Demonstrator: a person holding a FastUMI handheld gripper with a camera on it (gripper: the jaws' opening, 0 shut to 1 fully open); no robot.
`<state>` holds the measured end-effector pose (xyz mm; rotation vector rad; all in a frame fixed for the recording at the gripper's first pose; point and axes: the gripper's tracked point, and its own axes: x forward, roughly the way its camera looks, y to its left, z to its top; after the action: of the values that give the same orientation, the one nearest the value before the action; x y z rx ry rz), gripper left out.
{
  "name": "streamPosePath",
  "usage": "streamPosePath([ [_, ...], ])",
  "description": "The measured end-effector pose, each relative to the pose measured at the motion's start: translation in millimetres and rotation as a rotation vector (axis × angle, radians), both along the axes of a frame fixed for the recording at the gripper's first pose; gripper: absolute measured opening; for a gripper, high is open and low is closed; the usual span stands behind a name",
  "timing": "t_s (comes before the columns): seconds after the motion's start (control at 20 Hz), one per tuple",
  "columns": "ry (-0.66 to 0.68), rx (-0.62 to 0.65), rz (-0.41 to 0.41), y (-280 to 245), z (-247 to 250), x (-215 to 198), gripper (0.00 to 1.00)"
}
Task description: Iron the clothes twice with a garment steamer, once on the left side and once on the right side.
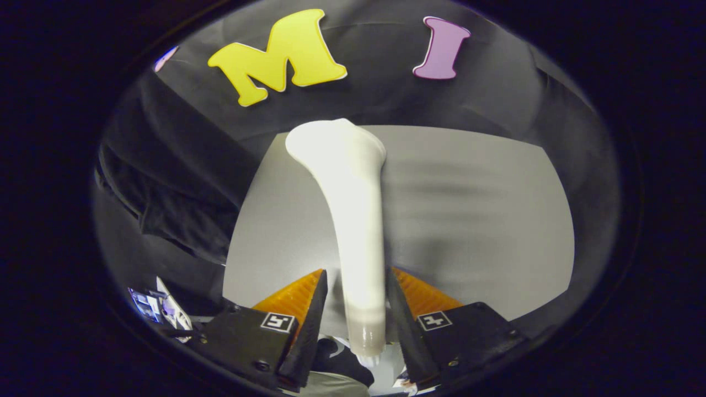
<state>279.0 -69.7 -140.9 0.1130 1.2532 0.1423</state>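
A white garment steamer (353, 209) stands out ahead of my gripper (357, 278), its slim handle between the two fingers and its wide head (336, 146) far forward. The fingers are closed on the handle and carry it. The steamer stays sharp while the background smears. Under and beyond it lies the grey garment (474, 220), spread flat, with soft folds blurred by motion. The head sits over the garment's far edge, left of its middle.
Black cloth (176, 182) hangs in folds to the left of the garment and runs behind it. Small mixed items (160, 309) lie low on the left beside the left finger.
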Motion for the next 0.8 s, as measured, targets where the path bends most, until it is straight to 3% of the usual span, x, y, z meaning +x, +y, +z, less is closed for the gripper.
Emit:
streamPosePath([
  [0.1,0.005,-0.02,-0.021,-3.2,-1.8,3.5,0.63],
  [0.2,0.014,-0.045,-0.059,-6.3,2.0,4.6,0.53],
  [0.3,0.011,-0.068,-0.041,-5.1,-4.2,4.4,0.43],
  [0.55,-0.071,-0.1,-0.026,-3.1,-6.2,8.5,0.35],
  [0.8,-0.136,-0.081,-0.077,-0.2,-3.6,8.7,0.32],
])
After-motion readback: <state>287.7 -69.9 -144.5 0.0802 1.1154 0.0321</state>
